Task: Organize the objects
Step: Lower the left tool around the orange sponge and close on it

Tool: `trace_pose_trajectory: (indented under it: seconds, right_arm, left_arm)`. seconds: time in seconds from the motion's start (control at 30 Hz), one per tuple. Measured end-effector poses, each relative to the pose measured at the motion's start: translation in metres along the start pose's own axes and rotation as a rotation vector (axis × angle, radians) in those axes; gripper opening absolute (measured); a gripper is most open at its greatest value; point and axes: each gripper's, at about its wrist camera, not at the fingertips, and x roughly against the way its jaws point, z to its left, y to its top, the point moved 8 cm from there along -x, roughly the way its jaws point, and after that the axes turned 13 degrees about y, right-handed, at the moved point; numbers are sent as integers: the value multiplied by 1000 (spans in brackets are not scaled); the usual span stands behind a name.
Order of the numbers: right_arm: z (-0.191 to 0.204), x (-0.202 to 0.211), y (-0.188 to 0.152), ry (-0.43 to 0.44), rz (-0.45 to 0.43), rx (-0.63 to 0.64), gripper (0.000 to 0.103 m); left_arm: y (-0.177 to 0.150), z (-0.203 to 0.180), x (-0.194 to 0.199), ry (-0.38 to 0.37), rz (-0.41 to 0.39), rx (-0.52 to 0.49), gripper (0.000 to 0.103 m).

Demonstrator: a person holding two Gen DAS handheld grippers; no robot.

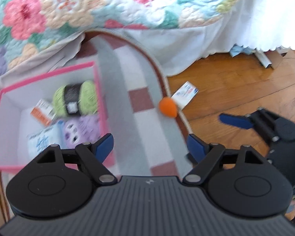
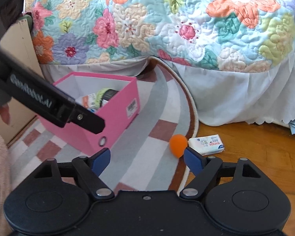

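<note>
The right tool [image 2: 147, 160] is hanging wide with nothing in it, low over the rug [image 2: 163, 106]. The orange ball [image 2: 178, 145] is sitting on the rug's edge, just past its right finger. A small tissue pack [image 2: 206, 144] is lying on the wood floor right beside the ball. The left tool [image 1: 149, 147] is wide and holding nothing too, with the pink box [image 1: 49, 72] ahead on its left. I think the ball is next. Slide right so the ball sits between both fingers, then squeeze softly so it does not roll away.

Only "GenRobot.AI" reads, on the left hand-held gripper [image 2: 96, 123] side; the box labels are blurred.
</note>
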Motion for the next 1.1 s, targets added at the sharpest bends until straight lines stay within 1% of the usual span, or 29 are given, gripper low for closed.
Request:
trace_pose_trajectory:
  seconds: [0.03,0.07,0.13,0.23,0.27,0.4,0.47,0.5,0.53,0.63,0.7,0.8,0.87,0.9,0.97,1.0,1.07,1.1]
  right_arm:
    - [-2,-2,1,6,-24,1,84]
    - [-4,-4,2,26,-57,-10,84]
    - [-10,-8,2,64,-116,-45,84]
    - [-23,-21,1,31,-144,-67,84]
    - [-27,-26,0,22,-151,-62,84]
    - [-41,-46,-6,-31,-143,-27,84]
    - [-49,-56,-9,-31,-143,-32,83]
    - [-53,-60,-11,-29,-143,-44,82]
    - [-57,-65,-12,-25,-140,-58,80]
    - [-65,-79,-17,-28,-122,-82,77]
    - [-69,-86,-20,-26,-102,-109,74]
    - [-74,-95,-24,-26,-87,-136,73]
    - [-77,-99,-26,-44,-75,-141,69]
    - [-79,-101,-27,-51,-73,-148,68]
    - [-85,-104,-29,-56,-69,-173,60]
    - [-87,-106,-29,-57,-69,-185,58]
    - [-89,-107,-31,-54,-72,-200,50]
    - [-89,-107,-31,-52,-73,-201,48]
  left_arm:
    - [4,-5,-3,-11,-15,-2,81]
    - [8,-9,-8,-20,-29,1,79]
    - [14,-18,-17,-30,-44,-3,77]
    - [17,-31,-36,-58,-40,-17,75]
    - [18,-35,-43,-71,-36,-21,71]
    - [20,-41,-72,-96,-18,2,66]
    - [20,-43,-86,-108,-4,11,62]
    - [20,-45,-92,-119,4,12,62]
    - [19,-47,-97,-124,12,7,59]
    - [19,-56,-110,-115,17,-19,55]
    - [21,-60,-118,-111,15,-13,55]
    - [23,-62,-135,-150,46,42,50]
    - [23,-62,-145,-185,72,98,46]
    - [23,-62,-149,-186,78,111,44]
    - [24,-63,-154,-160,69,100,40]
    - [24,-65,-155,-134,54,80,40]
    - [26,-66,-157,-93,25,49,40]
    - [27,-67,-158,-94,16,54,40]
